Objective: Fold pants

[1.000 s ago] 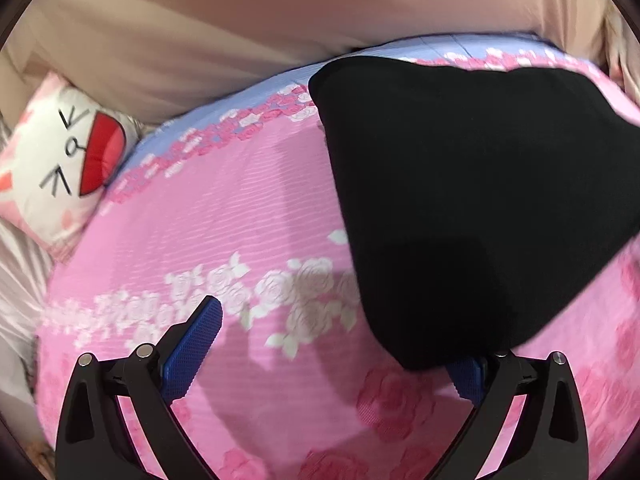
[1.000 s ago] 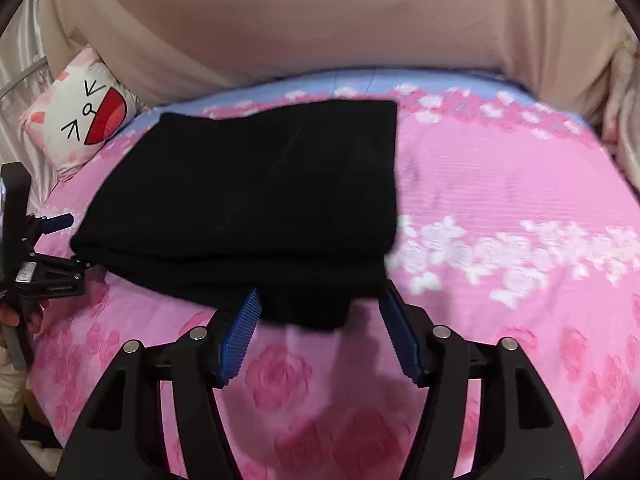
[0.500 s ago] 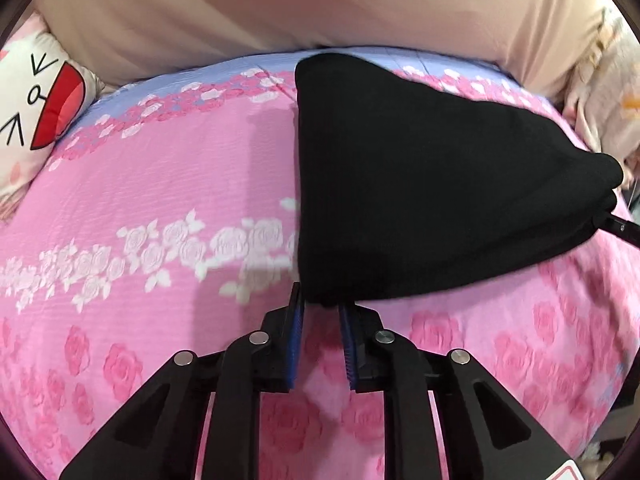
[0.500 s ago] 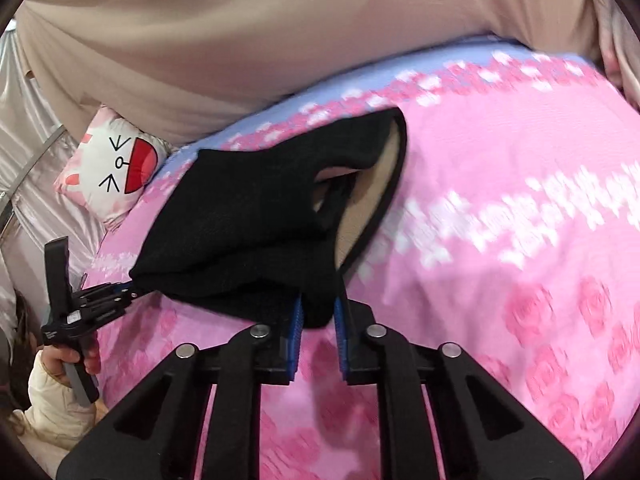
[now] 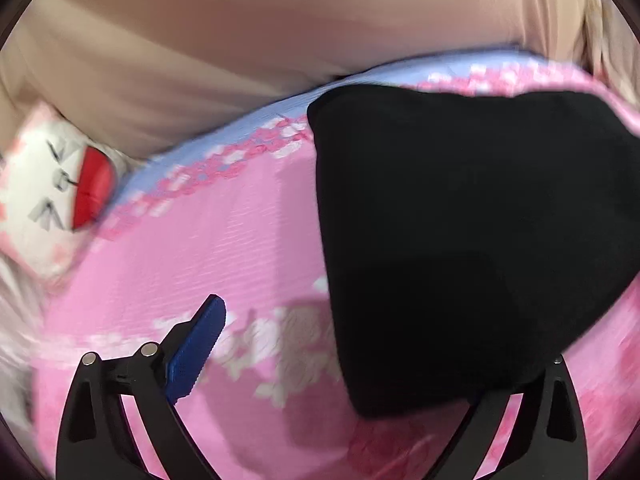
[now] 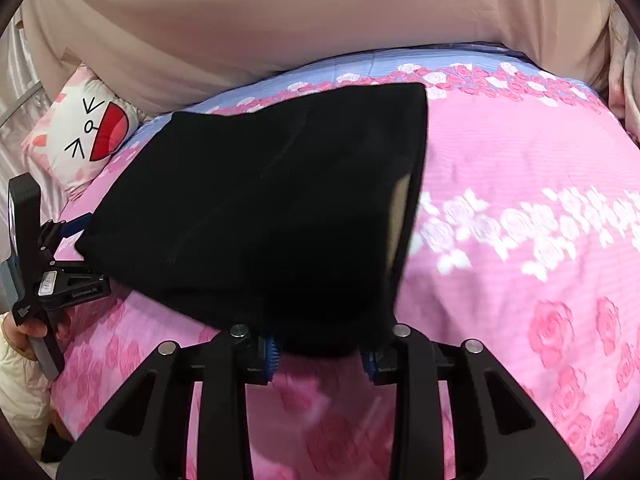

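The black pants (image 6: pixel 276 208) lie folded into a compact block on the pink rose bedspread (image 6: pixel 520 184). In the left wrist view the pants (image 5: pixel 460 240) fill the right half. My left gripper (image 5: pixel 360 368) is open, its blue left finger pad (image 5: pixel 196 350) clear of the cloth and its right finger hidden under the pants' near corner. My right gripper (image 6: pixel 320 354) is open, with the pants' near edge lying between and over its blue pads. The left gripper also shows in the right wrist view (image 6: pixel 52 256), at the pants' left corner.
A white cat-face pillow (image 6: pixel 84 128) sits at the bed's far left, also in the left wrist view (image 5: pixel 52 196). A beige headboard cushion (image 6: pixel 300 16) runs along the back. A pale curtain (image 6: pixel 16 80) hangs at the left.
Half a second ago both grippers were shut on the pants' near edge and lifting it. Now both have opened and the pants lie flat on the bedspread again.
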Demonstrator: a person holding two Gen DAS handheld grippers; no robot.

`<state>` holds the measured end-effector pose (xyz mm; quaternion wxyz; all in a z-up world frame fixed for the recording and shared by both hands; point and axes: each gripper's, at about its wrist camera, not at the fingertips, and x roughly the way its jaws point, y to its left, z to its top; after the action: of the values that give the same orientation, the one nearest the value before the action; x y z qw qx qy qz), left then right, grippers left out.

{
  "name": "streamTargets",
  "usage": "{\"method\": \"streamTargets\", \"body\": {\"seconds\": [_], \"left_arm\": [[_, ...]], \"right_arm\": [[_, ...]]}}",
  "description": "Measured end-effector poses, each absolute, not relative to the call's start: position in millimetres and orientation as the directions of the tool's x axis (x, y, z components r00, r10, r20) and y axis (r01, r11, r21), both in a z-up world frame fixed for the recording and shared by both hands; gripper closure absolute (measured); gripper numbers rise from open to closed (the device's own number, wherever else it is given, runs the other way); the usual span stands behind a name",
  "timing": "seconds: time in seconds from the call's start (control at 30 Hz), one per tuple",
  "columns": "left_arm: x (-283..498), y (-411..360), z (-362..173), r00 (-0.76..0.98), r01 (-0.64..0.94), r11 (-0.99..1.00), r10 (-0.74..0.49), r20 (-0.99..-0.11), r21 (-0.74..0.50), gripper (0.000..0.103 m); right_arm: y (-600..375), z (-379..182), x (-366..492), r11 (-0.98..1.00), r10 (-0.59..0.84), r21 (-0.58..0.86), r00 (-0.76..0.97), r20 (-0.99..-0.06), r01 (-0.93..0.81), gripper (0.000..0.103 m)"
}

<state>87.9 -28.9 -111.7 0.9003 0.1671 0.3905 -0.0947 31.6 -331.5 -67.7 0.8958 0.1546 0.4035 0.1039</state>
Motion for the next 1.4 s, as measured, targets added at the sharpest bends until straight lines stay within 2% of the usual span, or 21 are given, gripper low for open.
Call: {"method": "streamTargets", "body": {"seconds": [0.07, 0.1, 0.2, 0.33, 0.43, 0.5, 0.57, 0.63, 0.7, 0.77, 0.9, 0.97, 1.07, 1.1, 1.13, 1.17, 1.2, 1.27, 1.33, 1.37, 1.4], "left_arm": [[94, -21, -109, 0.558, 0.402, 0.915, -0.253, -0.79, -0.009, 0.078], [94, -20, -106, 0.548, 0.385, 0.922, -0.261, -0.795, -0.038, 0.079], [78, -22, -91, 0.574, 0.396, 0.918, -0.23, -0.786, 0.021, 0.085], [44, -21, -79, 0.505, 0.452, 0.887, -0.343, -0.792, -0.096, 0.089], [17, -39, -89, 0.473, 0.476, 0.874, -0.351, -0.808, -0.101, 0.089], [8, -48, -105, 0.462, 0.465, 0.883, -0.307, -0.832, -0.067, 0.088], [4, -43, -110, 0.461, 0.457, 0.886, -0.305, -0.833, -0.072, 0.084], [-5, -31, -90, 0.418, 0.482, 0.867, -0.351, -0.838, -0.123, 0.082], [-15, -19, -66, 0.426, 0.502, 0.856, -0.368, -0.826, -0.123, 0.072], [-18, -11, -36, 0.509, 0.481, 0.876, -0.314, -0.802, -0.037, 0.05], [12, -28, 13, 0.662, 0.427, 0.899, -0.233, -0.712, 0.102, 0.045], [46, -58, 10, 0.682, 0.432, 0.892, -0.229, -0.695, 0.13, 0.042], [100, -100, -35, 0.625, 0.432, 0.886, -0.158, -0.765, 0.169, 0.043], [119, -110, -55, 0.588, 0.433, 0.883, -0.121, -0.799, 0.184, 0.042], [138, -116, -77, 0.562, 0.425, 0.885, -0.091, -0.822, 0.193, 0.038], [149, -114, -89, 0.547, 0.414, 0.894, -0.09, -0.832, 0.175, 0.031], [156, -107, -91, 0.53, 0.385, 0.917, -0.125, -0.839, 0.107, 0.027], [153, -98, -88, 0.508, 0.397, 0.917, -0.177, -0.843, 0.046, 0.027], [145, -99, -87, 0.533, 0.394, 0.917, -0.167, -0.83, 0.068, 0.027], [143, -99, -87, 0.542, 0.389, 0.918, -0.159, -0.825, 0.078, 0.027], [143, -98, -87, 0.545, 0.389, 0.918, -0.161, -0.823, 0.078, 0.027]], "right_arm": [[-338, -57, 27, 0.926, 0.303, 0.376, 0.682, -0.666, -0.044, 0.091], [-342, -51, 23, 0.925, 0.297, 0.378, 0.697, -0.652, -0.041, 0.092], [-358, -28, 5, 0.92, 0.298, 0.389, 0.735, -0.609, -0.051, 0.092], [-384, -28, -16, 0.928, 0.263, 0.373, 0.728, -0.633, -0.011, 0.092], [-396, -52, -32, 0.926, 0.258, 0.378, 0.688, -0.679, 0.025, 0.092], [-398, -73, -34, 0.92, 0.288, 0.392, 0.639, -0.714, 0.024, 0.088], [-414, -76, -44, 0.883, 0.344, 0.469, 0.645, -0.682, 0.025, 0.083], [-427, -61, -55, 0.879, 0.336, 0.475, 0.667, -0.665, 0.03, 0.065], [-434, -38, -62, 0.911, 0.268, 0.411, 0.697, -0.665, 0.043, 0.066], [-439, -8, -65, 0.938, 0.166, 0.337, 0.755, -0.635, 0.078, 0.066], [-422, 53, -40, 0.911, 0.269, 0.407, 0.84, -0.471, -0.064, 0.065], [-381, 55, -5, 0.904, 0.373, 0.384, 0.785, -0.495, -0.188, 0.065], [-326, 12, 49, 0.895, 0.446, 0.313, 0.627, -0.638, -0.318, 0.077], [-319, -3, 64, 0.913, 0.406, 0.27, 0.61, -0.681, -0.306, 0.079], [-323, -16, 79, 0.946, 0.319, 0.199, 0.616, -0.72, -0.257, 0.081], [-335, -29, 92, 0.974, 0.219, 0.129, 0.63, -0.745, -0.186, 0.087], [-365, -41, 101, 0.973, 0.227, 0.195, 0.631, -0.742, -0.121, 0.103], [-413, -50, 101, 0.862, 0.415, 0.507, 0.609, -0.676, -0.024, 0.103], [-400, -25, 84, 0.912, 0.329, 0.409, 0.663, -0.672, -0.038, 0.101], [-378, -6, 74, 0.932, 0.324, 0.343, 0.69, -0.647, -0.116, 0.101], [-360, 1, 75, 0.919, 0.372, 0.351, 0.682, -0.63, -0.177, 0.101]]}}
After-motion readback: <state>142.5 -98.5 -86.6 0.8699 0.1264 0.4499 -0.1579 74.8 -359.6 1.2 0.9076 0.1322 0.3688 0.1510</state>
